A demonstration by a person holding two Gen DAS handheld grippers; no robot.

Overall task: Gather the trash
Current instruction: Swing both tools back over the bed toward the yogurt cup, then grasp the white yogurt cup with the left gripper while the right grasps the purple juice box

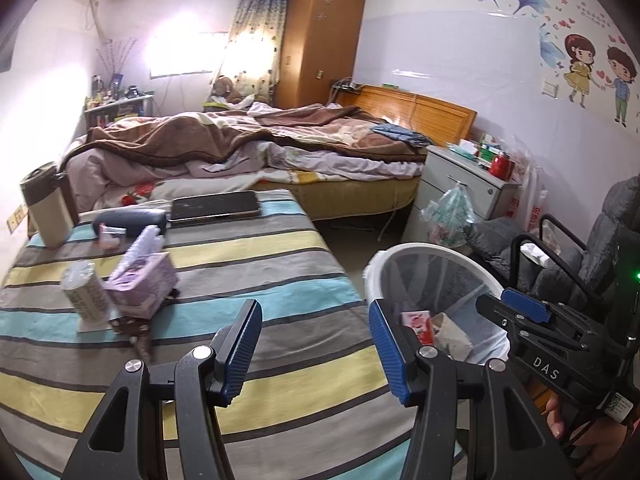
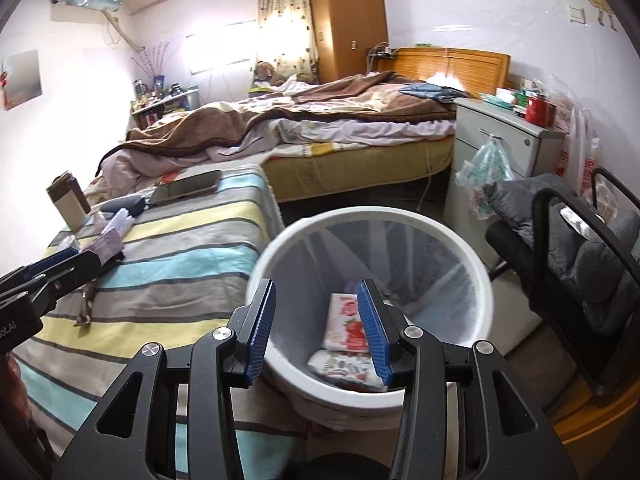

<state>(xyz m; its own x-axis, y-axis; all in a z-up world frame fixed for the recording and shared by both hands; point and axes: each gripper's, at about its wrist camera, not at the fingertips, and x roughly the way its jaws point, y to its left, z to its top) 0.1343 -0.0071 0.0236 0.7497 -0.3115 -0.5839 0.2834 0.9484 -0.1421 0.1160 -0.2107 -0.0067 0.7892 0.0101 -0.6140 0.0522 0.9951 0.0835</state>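
Note:
A white bin (image 2: 486, 292) with a clear liner stands on the floor beside the striped table (image 2: 192, 264). In it lie a pink strawberry carton (image 2: 347, 322) and a crumpled wrapper (image 2: 340, 368). My right gripper (image 2: 317, 294) hangs over the bin's near rim, open and empty. Over the table's near corner my left gripper (image 1: 314, 314) is also open, with nothing between its blue pads. The left wrist view shows the bin (image 1: 374, 268) at the right, the carton (image 1: 418, 322) inside it, and the right gripper (image 1: 498, 306) above it. On the table lies a small brown scrap (image 1: 138, 334).
On the table stand a paper roll (image 1: 85, 298), a purple tissue box (image 1: 144, 280), a dark case (image 1: 132, 218), a tablet (image 1: 214, 205) and a tall container (image 1: 44, 208). A bed (image 1: 248, 148) lies behind, a nightstand (image 2: 496, 148) and a grey chair (image 2: 580, 248) at the right.

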